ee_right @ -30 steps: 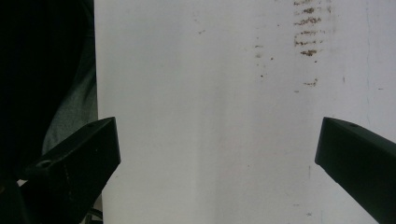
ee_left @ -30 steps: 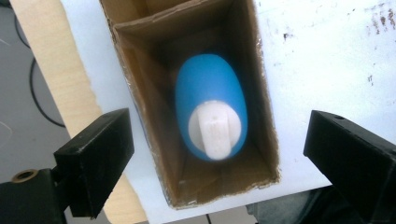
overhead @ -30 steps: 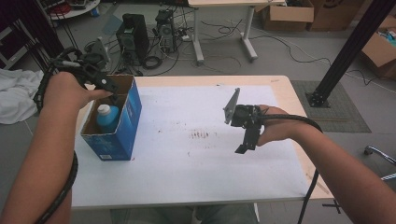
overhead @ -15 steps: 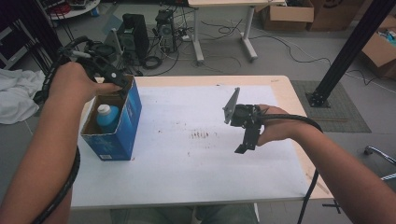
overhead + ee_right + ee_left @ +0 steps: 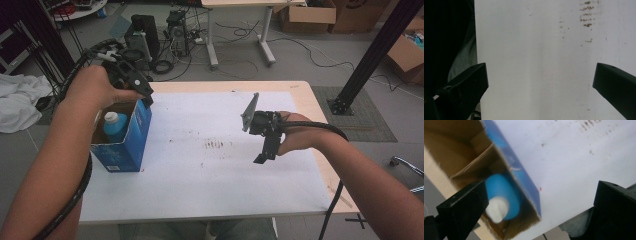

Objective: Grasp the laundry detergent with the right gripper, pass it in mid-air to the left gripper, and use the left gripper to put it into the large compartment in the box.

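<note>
Hovering over white stained table: left gripper just opening, empty; right gripper released

Your only obstacle on the table is the blue box at the left edge, open-topped, a blue bottle upright inside. You have bare tabletop from the box right to your right gripper, near edge to far edge.
</note>
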A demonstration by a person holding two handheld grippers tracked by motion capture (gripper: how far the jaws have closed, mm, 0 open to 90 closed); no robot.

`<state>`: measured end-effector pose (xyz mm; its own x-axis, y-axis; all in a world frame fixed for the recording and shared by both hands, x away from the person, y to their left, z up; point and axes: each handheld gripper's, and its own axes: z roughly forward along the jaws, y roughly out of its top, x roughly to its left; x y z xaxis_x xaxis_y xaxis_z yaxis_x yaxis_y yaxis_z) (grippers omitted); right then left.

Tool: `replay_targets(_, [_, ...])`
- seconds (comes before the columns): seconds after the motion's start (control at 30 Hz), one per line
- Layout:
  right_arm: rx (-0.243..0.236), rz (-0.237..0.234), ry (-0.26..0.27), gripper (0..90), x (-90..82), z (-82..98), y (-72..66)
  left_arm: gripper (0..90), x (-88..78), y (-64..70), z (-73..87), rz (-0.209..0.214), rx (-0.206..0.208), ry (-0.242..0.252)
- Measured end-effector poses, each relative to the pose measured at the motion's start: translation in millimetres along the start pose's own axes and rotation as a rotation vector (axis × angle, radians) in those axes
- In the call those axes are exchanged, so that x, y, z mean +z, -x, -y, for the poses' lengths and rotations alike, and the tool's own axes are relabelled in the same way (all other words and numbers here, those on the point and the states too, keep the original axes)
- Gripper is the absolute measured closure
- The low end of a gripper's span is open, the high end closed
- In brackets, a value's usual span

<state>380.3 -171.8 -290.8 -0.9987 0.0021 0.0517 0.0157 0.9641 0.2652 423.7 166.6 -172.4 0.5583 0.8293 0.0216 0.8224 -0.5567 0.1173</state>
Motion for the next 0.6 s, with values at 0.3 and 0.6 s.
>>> replay_targets(0.3, [0.001, 0.002, -0.033, 0.0, 1.6, -2.6, -0.6, 0.1, 8.7, 25.6, -10.5, 0.014, 0.284, 0.033])
replay_targets(0.6, [-0.01, 0.019, -0.04, 0.0, -7.1, -6.0, -2.8, 0.1, 24.2, 56.5, -4.7, 0.105, 0.603, -0.031])
